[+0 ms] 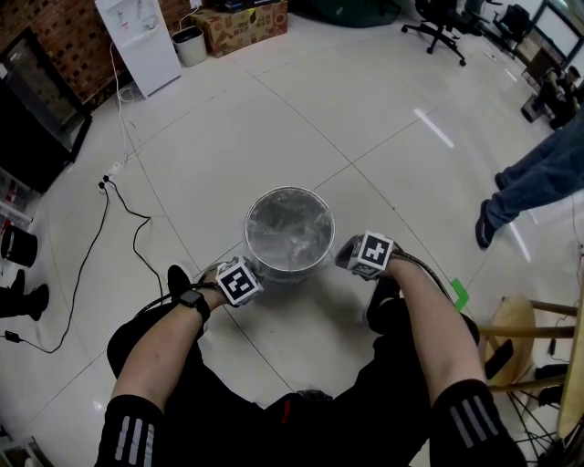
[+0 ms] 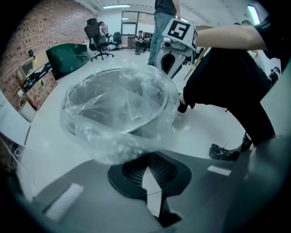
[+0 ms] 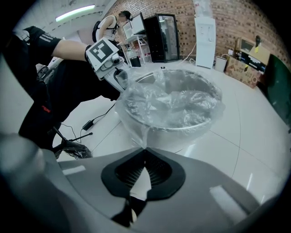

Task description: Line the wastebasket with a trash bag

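A round metal wastebasket [image 1: 289, 239] stands on the tiled floor just ahead of me, with a clear trash bag [image 1: 290, 219] inside it and its film folded over the rim. My left gripper [image 1: 239, 281] is at the basket's near-left rim. In the left gripper view its jaws [image 2: 146, 159] are shut, with the bag's overhanging film [image 2: 116, 139] drawn down to their tips. My right gripper [image 1: 365, 254] is at the near-right rim. In the right gripper view it [image 3: 144, 152] is shut on a pinch of the bag [image 3: 168, 104], pulled to a point below the basket's wall [image 3: 184, 135].
My legs and shoes [image 1: 179, 278] flank the basket. A black cable [image 1: 119, 214] runs across the floor at left. A wooden stool [image 1: 529, 333] stands at right, and another person's legs [image 1: 534, 178] beyond it. A white cabinet [image 1: 141, 41], small bin [image 1: 189, 46] and cardboard box [image 1: 242, 23] line the far wall.
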{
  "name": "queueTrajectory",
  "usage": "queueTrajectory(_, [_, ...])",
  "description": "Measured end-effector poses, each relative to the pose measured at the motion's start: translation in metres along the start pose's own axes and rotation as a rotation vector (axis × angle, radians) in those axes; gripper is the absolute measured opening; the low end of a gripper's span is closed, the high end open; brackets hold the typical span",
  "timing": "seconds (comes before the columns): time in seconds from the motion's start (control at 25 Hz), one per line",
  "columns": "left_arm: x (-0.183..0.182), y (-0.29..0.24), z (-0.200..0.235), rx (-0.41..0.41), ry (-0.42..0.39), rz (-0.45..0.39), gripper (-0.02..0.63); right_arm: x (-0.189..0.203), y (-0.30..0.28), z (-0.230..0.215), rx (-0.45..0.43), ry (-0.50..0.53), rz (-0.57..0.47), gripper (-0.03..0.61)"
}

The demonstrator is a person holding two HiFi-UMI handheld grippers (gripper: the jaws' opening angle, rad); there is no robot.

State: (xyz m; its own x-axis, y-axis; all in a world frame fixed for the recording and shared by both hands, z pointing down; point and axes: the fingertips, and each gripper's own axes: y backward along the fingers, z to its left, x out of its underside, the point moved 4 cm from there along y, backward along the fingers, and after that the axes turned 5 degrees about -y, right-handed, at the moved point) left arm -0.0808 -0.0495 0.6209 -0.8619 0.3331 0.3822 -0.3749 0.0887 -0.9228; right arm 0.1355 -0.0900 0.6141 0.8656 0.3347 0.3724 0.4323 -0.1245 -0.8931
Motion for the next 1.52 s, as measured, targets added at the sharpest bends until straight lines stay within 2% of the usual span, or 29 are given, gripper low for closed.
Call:
queueTrajectory(0.12, [0.005, -0.011, -0.005, 0.021, -0.036, 0.025, -0.005, 0.006, -0.009, 0.003, -0.023, -0.009, 0.028, 0.008])
queueTrajectory(0.24, [0.019, -0.023, -0.005, 0.037, -0.026, 0.087, -0.005, 0.014, -0.02, 0.008, -0.045, -0.01, 0.066, 0.008])
queueTrajectory(0.32, [0.021, -0.029, -0.002, 0.043, -0.022, 0.097, -0.005, 0.019, -0.031, 0.006, -0.053, -0.01, 0.077, 0.008])
queueTrajectory(0.52, [0.027, -0.046, 0.007, 0.042, 0.011, 0.107, -0.005, 0.029, -0.06, -0.005, -0.015, -0.039, 0.099, 0.008])
queueTrajectory(0.68, [0.028, -0.057, 0.015, 0.031, 0.041, 0.112, -0.005, 0.03, -0.08, -0.013, 0.037, -0.069, 0.081, 0.008])
queueTrajectory(0.76, [0.031, -0.063, 0.016, 0.053, 0.064, 0.119, -0.003, 0.028, -0.088, -0.016, 0.043, -0.09, 0.055, 0.008])
queueTrajectory(0.8, [0.032, -0.066, 0.016, 0.068, 0.075, 0.125, 0.006, 0.027, -0.089, -0.017, 0.041, -0.099, 0.048, 0.008])
queueTrajectory(0.88, [0.035, -0.068, 0.016, 0.098, 0.097, 0.136, 0.072, 0.026, -0.09, -0.017, 0.031, -0.092, 0.054, 0.026])
queueTrajectory(1.0, [0.041, -0.063, 0.005, 0.187, 0.154, 0.168, 0.164, 0.025, -0.082, -0.016, 0.013, -0.074, 0.051, 0.107])
queueTrajectory(1.08, [0.043, -0.057, -0.002, 0.231, 0.184, 0.177, 0.188, 0.026, -0.072, -0.014, 0.001, -0.085, 0.043, 0.126])
queueTrajectory(1.16, [0.04, -0.049, 0.002, 0.208, 0.172, 0.151, 0.207, 0.029, -0.059, -0.009, -0.033, -0.078, 0.056, 0.17])
queueTrajectory(1.32, [0.032, -0.033, 0.003, 0.201, 0.128, 0.075, 0.218, 0.031, -0.026, 0.007, -0.124, -0.066, 0.103, 0.183])
queueTrajectory(1.44, [0.035, -0.019, -0.006, 0.268, 0.126, 0.079, 0.218, 0.023, 0.002, 0.001, -0.085, -0.041, 0.102, 0.184])
queueTrajectory(1.52, [0.037, -0.008, -0.003, 0.279, 0.129, 0.094, 0.218, 0.011, 0.022, -0.01, -0.032, -0.027, 0.061, 0.183])
